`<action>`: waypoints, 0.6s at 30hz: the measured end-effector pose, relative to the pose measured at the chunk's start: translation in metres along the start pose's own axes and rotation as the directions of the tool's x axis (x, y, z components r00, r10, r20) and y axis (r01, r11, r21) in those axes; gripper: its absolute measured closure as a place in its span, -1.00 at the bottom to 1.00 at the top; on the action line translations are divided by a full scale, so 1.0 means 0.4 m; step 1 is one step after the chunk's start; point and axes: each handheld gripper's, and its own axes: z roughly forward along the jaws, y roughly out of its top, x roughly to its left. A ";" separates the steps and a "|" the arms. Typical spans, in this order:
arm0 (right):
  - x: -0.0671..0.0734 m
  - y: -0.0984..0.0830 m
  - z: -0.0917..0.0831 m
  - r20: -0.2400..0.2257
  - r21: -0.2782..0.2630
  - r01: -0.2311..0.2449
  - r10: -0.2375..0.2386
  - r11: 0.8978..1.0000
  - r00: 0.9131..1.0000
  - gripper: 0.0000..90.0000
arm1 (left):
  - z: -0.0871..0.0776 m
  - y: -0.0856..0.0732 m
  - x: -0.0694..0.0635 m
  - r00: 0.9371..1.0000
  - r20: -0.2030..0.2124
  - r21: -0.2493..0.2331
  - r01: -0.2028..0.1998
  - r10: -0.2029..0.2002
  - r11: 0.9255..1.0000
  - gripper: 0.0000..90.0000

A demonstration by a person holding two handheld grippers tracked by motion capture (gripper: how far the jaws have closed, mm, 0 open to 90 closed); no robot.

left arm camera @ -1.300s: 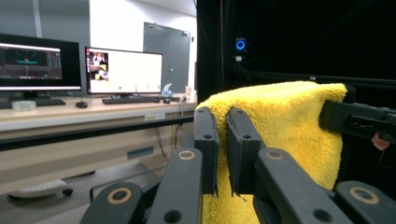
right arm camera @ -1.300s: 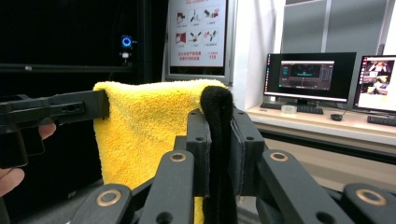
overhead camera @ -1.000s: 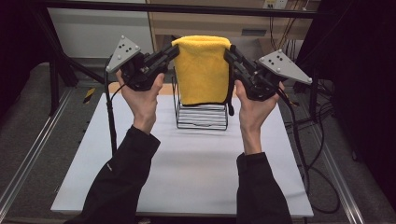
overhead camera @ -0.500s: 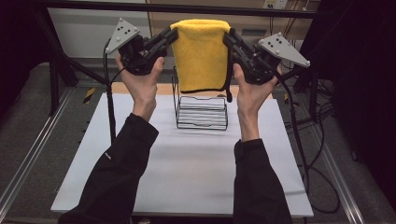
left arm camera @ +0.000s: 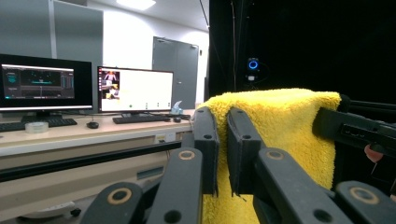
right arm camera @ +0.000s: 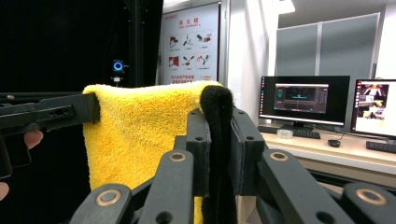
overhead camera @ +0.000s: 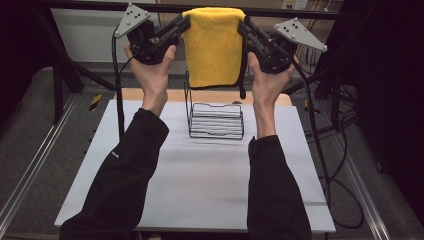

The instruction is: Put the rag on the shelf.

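Yellow towel (overhead camera: 214,47) hangs in the air above the far half of the table (overhead camera: 200,185), stretched between the two grippers. It sits at 12 o'clock in the high view, clear of the wire rack (overhead camera: 216,120) directly beneath it; lower hem hangs near the rack's tall back frame, contact not discernible.

Left gripper (overhead camera: 181,25) at about 11 o'clock, jaws clamped on the towel's top left corner. In the left gripper view the left gripper (left arm camera: 223,149) has its two black jaws drawn close together with yellow pile pinched in the narrow gap; the cloth spreads away toward 2 o'clock, where the other gripper's jaw grips the far corner.

Right gripper (overhead camera: 245,26) at about 1 o'clock, jaws clamped on the top right corner. In the right gripper view the right gripper (right arm camera: 219,149) bites a black edge strip (right arm camera: 216,140) of the towel, which stands up between the jaws; the yellow face spreads toward 10 o'clock.

Top edge of the towel runs roughly level between the two grips. Cloth hangs flat, a black strip (overhead camera: 243,70) trailing down its right side.

Both forearms in dark sleeves rise from 6 o'clock, hands raised high. Grey three-cornered plates top each gripper.

Background in the gripper views: monitors (left arm camera: 135,89) on a desk, a poster (right arm camera: 190,44) on the wall.
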 end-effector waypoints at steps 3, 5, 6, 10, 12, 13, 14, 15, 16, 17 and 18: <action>-0.012 0.001 0.022 0.008 0.005 -0.001 0.001 1.000 1.000 0.78 | 0.018 0.006 0.011 1.000 -0.006 0.007 -0.012 0.012 1.000 0.85; -0.020 0.000 0.034 0.010 0.007 -0.005 0.005 1.000 1.000 0.78 | 0.028 0.012 0.015 0.999 -0.014 0.010 -0.035 0.035 0.999 0.85; -0.023 0.000 0.040 0.012 0.006 -0.007 0.007 1.000 1.000 0.78 | 0.032 0.014 0.017 0.999 -0.017 0.010 -0.044 0.044 0.999 0.85; -0.037 -0.004 0.063 0.010 0.009 -0.011 0.011 1.000 1.000 0.78 | 0.051 0.015 0.030 0.997 -0.031 0.026 -0.066 0.067 0.997 0.85; -0.042 -0.007 0.075 0.015 0.016 -0.009 0.009 1.000 1.000 0.78 | 0.058 0.011 0.040 0.998 -0.031 0.027 -0.056 0.056 0.998 0.85; -0.044 -0.008 0.080 0.014 0.020 -0.008 0.007 1.000 1.000 0.78 | 0.060 0.008 0.044 0.998 -0.032 0.029 -0.056 0.057 0.998 0.85; -0.045 -0.010 0.084 0.012 0.023 -0.002 0.002 1.000 1.000 0.78 | 0.060 0.005 0.049 0.998 -0.029 0.028 -0.055 0.056 0.998 0.85; -0.046 -0.012 0.087 0.010 0.025 0.001 -0.001 1.000 1.000 0.78 | 0.060 -0.001 0.053 0.998 -0.028 0.030 -0.062 0.063 0.998 0.85; -0.047 -0.016 0.090 0.008 0.030 0.008 -0.008 1.000 1.000 0.78 | 0.061 -0.007 0.056 0.997 -0.030 0.038 -0.071 0.072 0.997 0.85; -0.047 -0.021 0.092 0.008 0.039 0.012 -0.012 0.999 1.000 0.78 | 0.061 -0.014 0.060 0.997 -0.028 0.043 -0.072 0.073 0.996 0.85; -0.047 -0.026 0.094 0.008 0.049 0.016 -0.017 0.999 1.000 0.78 | 0.061 -0.023 0.064 0.997 -0.028 0.046 -0.071 0.073 0.996 0.85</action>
